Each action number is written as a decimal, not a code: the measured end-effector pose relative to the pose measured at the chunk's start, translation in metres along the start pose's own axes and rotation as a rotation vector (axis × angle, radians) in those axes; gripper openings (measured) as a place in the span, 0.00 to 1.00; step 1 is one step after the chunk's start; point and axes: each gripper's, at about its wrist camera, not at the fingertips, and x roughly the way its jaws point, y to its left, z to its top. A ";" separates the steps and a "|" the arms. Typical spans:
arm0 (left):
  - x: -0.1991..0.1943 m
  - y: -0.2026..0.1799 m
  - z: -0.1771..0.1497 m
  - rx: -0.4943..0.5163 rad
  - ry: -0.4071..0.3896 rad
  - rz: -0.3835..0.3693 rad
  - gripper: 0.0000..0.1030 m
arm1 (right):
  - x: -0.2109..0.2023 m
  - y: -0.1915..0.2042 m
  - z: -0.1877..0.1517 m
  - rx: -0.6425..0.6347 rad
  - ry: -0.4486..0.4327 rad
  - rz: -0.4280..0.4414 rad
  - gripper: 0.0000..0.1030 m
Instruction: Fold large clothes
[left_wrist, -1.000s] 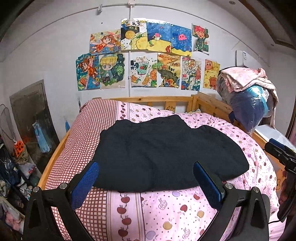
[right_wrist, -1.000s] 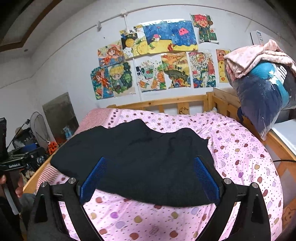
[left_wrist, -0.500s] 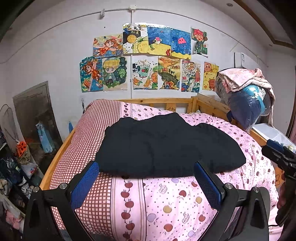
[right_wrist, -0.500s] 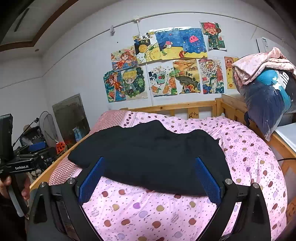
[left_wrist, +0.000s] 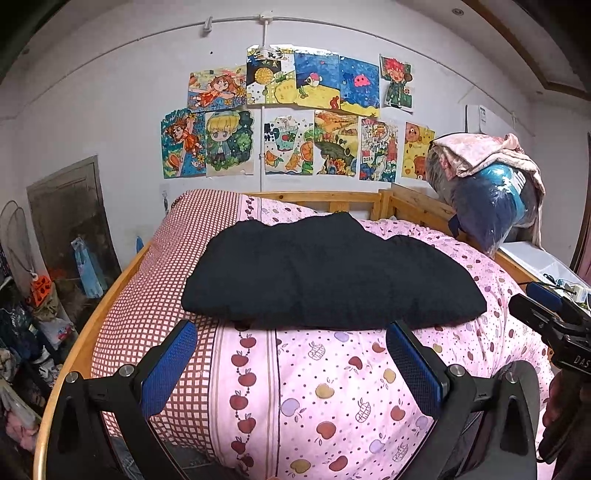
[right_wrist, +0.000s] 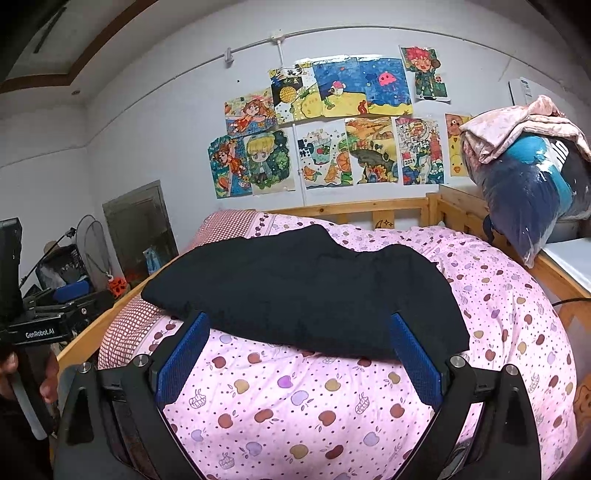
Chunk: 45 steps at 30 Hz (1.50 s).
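Black garment (left_wrist: 332, 273) lies flat across the pink apple-print quilt (left_wrist: 325, 398) on the bed, just beyond both pairs of blue-padded fingers. The left gripper (left_wrist: 291, 365) is spread wide and holds nothing; the right gripper (right_wrist: 299, 362) is likewise wide apart and empty, its tips at the garment's near hem. A wooden bed rail (right_wrist: 354, 210) runs behind, children's drawings (left_wrist: 295, 118) hang on the wall, and a bagged bundle (left_wrist: 491, 206) sits at the right.
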 end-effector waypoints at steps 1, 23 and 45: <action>0.001 0.001 -0.001 -0.003 0.001 -0.002 1.00 | 0.000 0.000 -0.002 -0.003 -0.001 -0.004 0.93; 0.015 0.004 -0.020 -0.015 0.014 0.013 1.00 | 0.027 0.004 -0.025 0.007 0.048 -0.017 0.93; 0.014 0.003 -0.019 -0.018 0.016 0.012 1.00 | 0.030 0.005 -0.026 0.008 0.051 -0.015 0.93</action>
